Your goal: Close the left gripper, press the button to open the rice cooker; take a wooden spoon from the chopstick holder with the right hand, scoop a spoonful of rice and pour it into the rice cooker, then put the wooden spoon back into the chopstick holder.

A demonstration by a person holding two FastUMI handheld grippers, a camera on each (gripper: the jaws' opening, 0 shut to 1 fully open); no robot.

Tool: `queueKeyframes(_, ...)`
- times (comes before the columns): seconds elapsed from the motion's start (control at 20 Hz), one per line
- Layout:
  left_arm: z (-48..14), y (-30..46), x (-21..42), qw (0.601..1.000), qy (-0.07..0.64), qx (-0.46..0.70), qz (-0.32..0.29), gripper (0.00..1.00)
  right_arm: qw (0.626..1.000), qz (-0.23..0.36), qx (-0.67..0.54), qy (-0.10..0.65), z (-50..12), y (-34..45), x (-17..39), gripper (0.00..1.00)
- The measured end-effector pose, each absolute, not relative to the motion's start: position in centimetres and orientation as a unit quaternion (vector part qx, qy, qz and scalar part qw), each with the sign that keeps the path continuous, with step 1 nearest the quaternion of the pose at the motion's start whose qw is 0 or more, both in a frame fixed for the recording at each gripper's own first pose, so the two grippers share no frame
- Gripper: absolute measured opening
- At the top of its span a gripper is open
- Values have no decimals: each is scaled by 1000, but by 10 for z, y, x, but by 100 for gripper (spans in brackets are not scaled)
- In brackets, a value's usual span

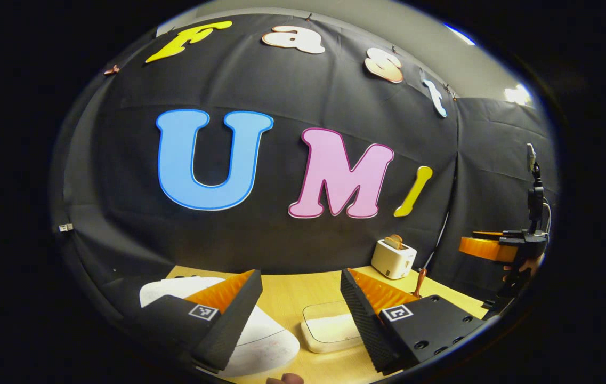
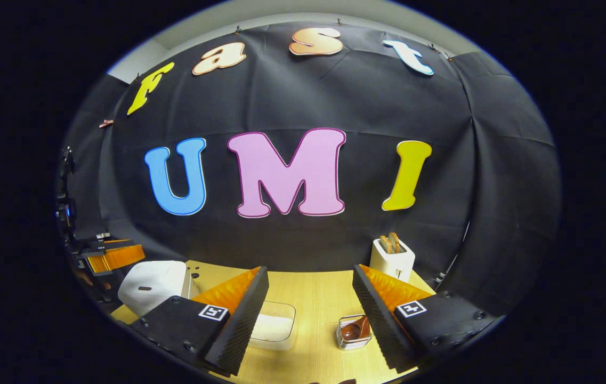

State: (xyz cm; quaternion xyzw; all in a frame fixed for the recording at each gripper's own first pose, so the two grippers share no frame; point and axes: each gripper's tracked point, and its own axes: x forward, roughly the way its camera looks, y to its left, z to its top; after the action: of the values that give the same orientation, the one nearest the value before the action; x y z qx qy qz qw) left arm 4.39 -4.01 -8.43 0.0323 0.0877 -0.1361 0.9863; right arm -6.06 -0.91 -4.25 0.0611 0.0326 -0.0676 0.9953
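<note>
Rice cooker (image 2: 151,285) untouched — both grippers wide, empty

Nothing legible stands on any object here apart from the booth wall's lettering. Each gripper finger carries a small square black-and-white marker tag (image 1: 202,312), a coded pattern rather than words or numbers. The rice cooker (image 2: 152,285) and the toaster (image 2: 392,260) show no readable brand or label

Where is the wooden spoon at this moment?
In the right gripper view, the wooden spoon stands in the chopstick holder on the table, right of the clear rice container and in front of the toaster.
</note>
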Motion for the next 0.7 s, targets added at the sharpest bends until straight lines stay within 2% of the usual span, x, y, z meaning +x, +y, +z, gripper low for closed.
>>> queueKeyframes(0.45, -82, -41, 46, 988, 88, 24, -127, 95, 998, -33, 26, 44, -38, 11, -57, 96)
queueKeyframes(0.7, -79, -39, 46, 988, 88, 27, -126, 95, 998, -34, 25, 42, -37, 12, -57, 98)
